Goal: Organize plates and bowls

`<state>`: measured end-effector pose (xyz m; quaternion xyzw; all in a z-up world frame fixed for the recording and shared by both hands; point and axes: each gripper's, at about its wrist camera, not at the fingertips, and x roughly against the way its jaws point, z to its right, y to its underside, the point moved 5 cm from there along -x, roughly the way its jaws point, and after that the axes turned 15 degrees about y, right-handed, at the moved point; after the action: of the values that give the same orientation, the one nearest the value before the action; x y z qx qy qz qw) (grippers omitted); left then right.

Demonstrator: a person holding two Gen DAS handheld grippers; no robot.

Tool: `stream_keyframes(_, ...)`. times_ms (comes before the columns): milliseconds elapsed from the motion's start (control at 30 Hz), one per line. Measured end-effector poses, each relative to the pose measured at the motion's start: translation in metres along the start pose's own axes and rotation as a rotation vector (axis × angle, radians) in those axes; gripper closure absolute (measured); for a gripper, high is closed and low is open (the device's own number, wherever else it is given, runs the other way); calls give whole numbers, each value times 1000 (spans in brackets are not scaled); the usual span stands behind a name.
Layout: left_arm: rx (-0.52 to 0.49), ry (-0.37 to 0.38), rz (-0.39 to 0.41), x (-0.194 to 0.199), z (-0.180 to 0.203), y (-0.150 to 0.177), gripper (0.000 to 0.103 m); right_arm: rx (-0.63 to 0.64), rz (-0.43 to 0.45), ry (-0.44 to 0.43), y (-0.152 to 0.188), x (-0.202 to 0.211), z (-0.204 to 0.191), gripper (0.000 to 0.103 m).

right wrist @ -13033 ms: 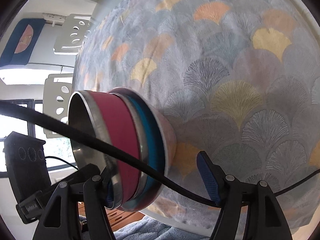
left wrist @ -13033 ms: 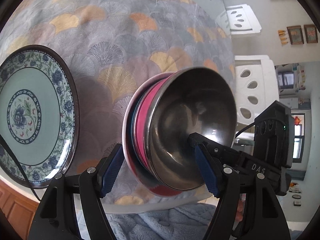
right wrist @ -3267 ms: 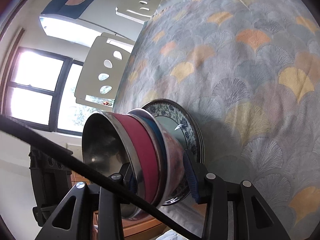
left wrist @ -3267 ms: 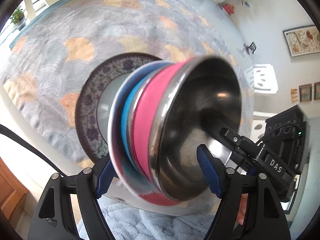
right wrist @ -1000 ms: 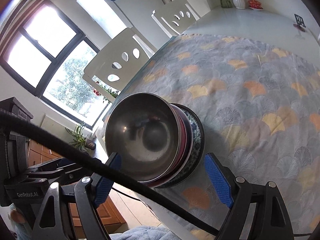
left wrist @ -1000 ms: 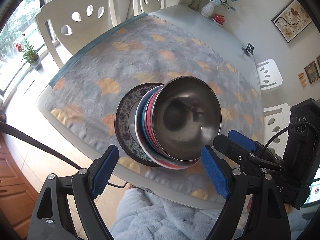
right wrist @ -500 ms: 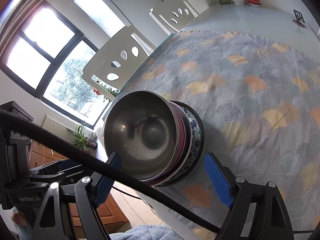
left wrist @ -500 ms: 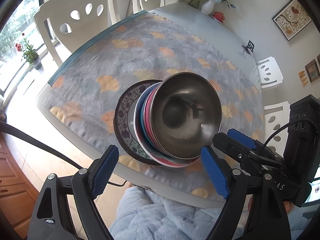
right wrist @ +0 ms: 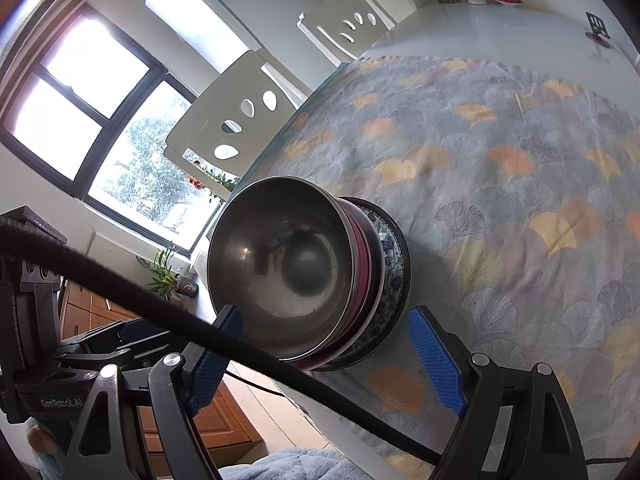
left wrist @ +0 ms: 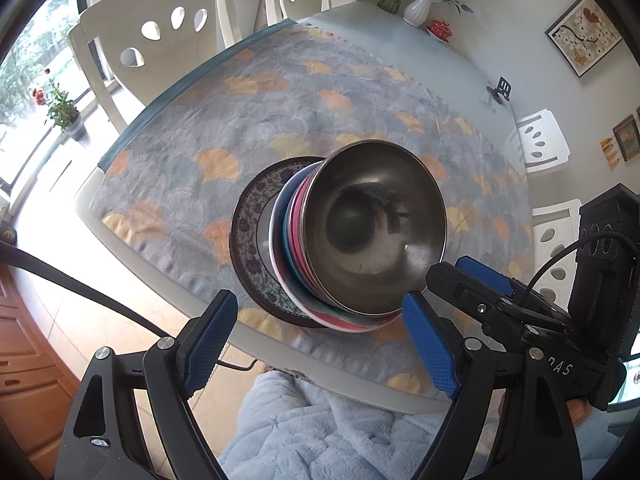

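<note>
Jaws spread on both grippers (gripping nothing); nested bowls [left wrist: 372,236] sit in the patterned plate [left wrist: 250,236].

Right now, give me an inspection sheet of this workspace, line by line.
Surface: table under a grey cloth with orange fan shapes.
Job's things: steel bowl nested on pink and blue bowls, stacked on a blue-patterned plate near the table's edge.
Clutter: small black stand, white vase of flowers, red lidded dish at the far end.
Grippers: left gripper and right gripper both open, holding nothing.
Cables: black cable crossing the right view.
Surroundings: white chairs, window.
</note>
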<state>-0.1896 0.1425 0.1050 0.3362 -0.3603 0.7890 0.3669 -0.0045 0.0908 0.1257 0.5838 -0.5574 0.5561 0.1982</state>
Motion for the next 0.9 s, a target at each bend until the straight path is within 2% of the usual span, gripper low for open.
stream_keyframes(433,-24,-16,8,6,7,-4,19,-5,-5,-8,3,2,2,20)
stream_keyframes(567,-90,0,15,11,32,-5,19,-34,11,-12,1,6,9,20)
stream_keyframes(733,-225,47,-10,3,82,-6,20,-147,39,21,-6,12,48,20)
stream_keyframes(900,-345,81,-85,-35,131,-3,20,-276,86,171,-6,22,124,20)
